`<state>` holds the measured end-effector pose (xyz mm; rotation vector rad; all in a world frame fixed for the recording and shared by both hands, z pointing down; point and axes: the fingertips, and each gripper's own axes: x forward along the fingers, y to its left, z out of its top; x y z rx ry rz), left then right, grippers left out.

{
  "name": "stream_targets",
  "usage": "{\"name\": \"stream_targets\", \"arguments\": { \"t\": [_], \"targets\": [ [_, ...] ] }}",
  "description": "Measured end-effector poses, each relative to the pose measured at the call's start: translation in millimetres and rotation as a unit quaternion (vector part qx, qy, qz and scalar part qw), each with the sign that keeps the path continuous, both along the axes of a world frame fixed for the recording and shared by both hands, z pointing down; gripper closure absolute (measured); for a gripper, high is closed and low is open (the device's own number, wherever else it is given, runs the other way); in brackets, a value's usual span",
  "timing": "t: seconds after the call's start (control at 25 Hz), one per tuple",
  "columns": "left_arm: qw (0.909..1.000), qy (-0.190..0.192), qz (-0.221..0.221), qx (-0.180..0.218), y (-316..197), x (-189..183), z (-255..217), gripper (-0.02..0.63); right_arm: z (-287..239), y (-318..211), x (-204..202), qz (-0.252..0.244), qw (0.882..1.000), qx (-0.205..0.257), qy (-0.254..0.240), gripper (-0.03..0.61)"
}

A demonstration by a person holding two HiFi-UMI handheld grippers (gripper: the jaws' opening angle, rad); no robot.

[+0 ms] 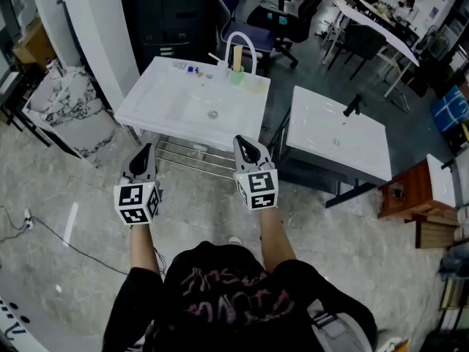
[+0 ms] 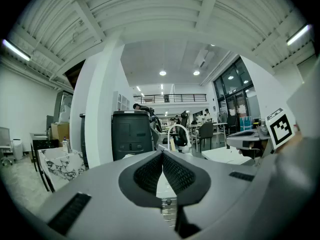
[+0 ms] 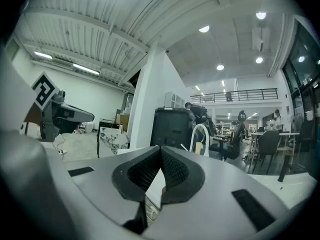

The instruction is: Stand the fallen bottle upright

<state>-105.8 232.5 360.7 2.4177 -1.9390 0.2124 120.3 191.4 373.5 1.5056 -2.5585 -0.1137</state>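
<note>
Approach step, nothing grasped yet. I'm holding the left gripper (image 1: 146, 151) and the right gripper (image 1: 242, 142) short of the white sink basin (image 1: 157, 107). Both have their jaws pressed together with nothing between them. I'm reading the fallen bottle (image 1: 189, 69) as the small blue-capped thing lying at the basin's back edge, but it's too small to be sure. Next I'm reaching across the bowl, opening one gripper and taking it by the body. The arched white faucet (image 1: 243, 44) and a wooden-handled item (image 1: 237, 57) are crowding its right side. The second basin (image 1: 330, 147) is well apart.
</note>
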Motion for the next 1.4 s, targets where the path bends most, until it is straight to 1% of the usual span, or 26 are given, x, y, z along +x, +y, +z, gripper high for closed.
{"name": "stream_targets", "arguments": {
  "t": [0.36, 0.56, 0.72, 0.88, 1.08, 1.24, 1.4],
  "targets": [
    [1.0000, -0.004, 0.005, -0.001, 4.7, 5.7, -0.8, 0.597, 3.2, 6.4, -0.1, -0.001, 1.000, -0.004, -0.001, 0.566],
    [0.9999, -0.006, 0.009, -0.007, 7.6, 6.2, 4.3, 0.597, 5.0, 8.0, 2.1, 0.002, 1.000, -0.006, -0.010, 0.566],
    [0.9999, -0.001, 0.008, -0.009, 10.6, -2.8, 6.4, 0.597, 4.0, 10.2, -1.1, 0.006, 1.000, -0.012, -0.025, 0.566],
    [0.9998, 0.013, 0.010, -0.009, 16.2, -9.2, 6.2, 0.597, -0.4, 14.0, -5.3, 0.010, 1.000, -0.009, -0.026, 0.566],
    [0.9997, 0.013, 0.016, -0.015, 14.7, -14.3, 16.3, 0.597, 8.3, 14.5, -16.0, 0.009, 1.000, -0.012, -0.012, 0.565],
    [0.9995, 0.011, 0.020, -0.020, 9.4, -18.4, 22.4, 0.597, 12.5, 9.8, -22.6, 0.006, 0.999, -0.021, -0.023, 0.566],
    [0.9995, 0.010, 0.021, -0.023, -0.5, -27.1, 27.3, 0.597, 11.4, -0.8, -27.7, 0.007, 1.000, -0.008, -0.015, 0.565]
  ]
}}
